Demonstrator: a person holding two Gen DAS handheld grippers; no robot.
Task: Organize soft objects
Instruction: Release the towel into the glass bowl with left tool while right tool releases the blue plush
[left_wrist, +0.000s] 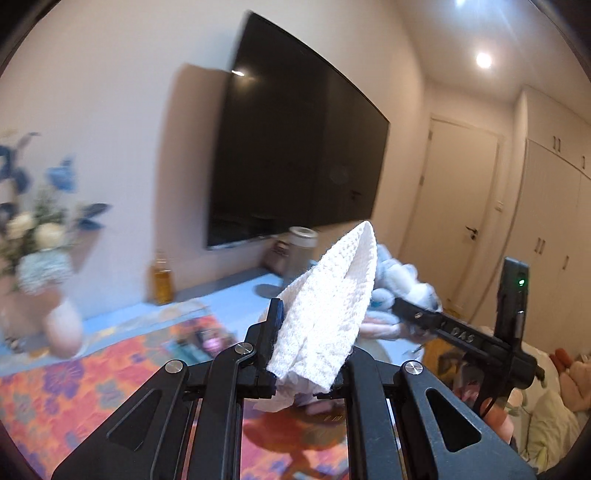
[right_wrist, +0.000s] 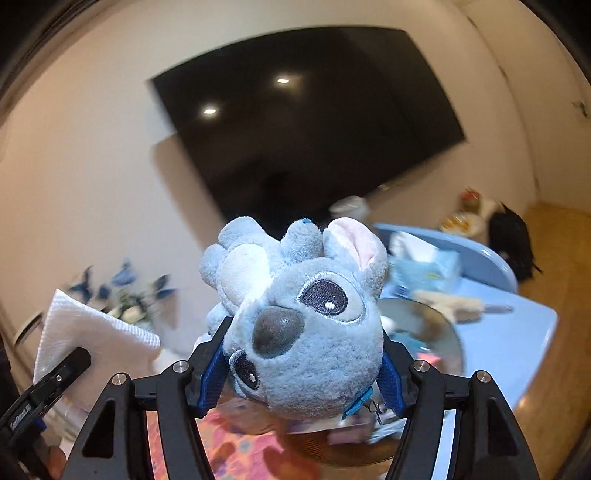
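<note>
My left gripper (left_wrist: 308, 332) is shut on a folded white waffle-weave cloth (left_wrist: 328, 306), which sticks up between its fingers above the table. My right gripper (right_wrist: 304, 350) is shut on a grey-blue plush toy (right_wrist: 306, 325) with big embroidered eyes and a dark nose; its head fills the gap between the blue-padded fingers. In the left wrist view the plush toy (left_wrist: 399, 284) and the right gripper's arm sit just right of the cloth. In the right wrist view the white cloth (right_wrist: 85, 332) and the left gripper's finger appear at the lower left.
A big black TV (left_wrist: 295, 147) hangs on the wall behind a light blue table (right_wrist: 517, 350) with a floral mat (left_wrist: 74, 387). A flower vase (left_wrist: 48, 266), an amber bottle (left_wrist: 162, 280), a jar (left_wrist: 301, 243) and a tissue pack (right_wrist: 424, 269) stand on it. A black bag (right_wrist: 513, 240) lies on the floor.
</note>
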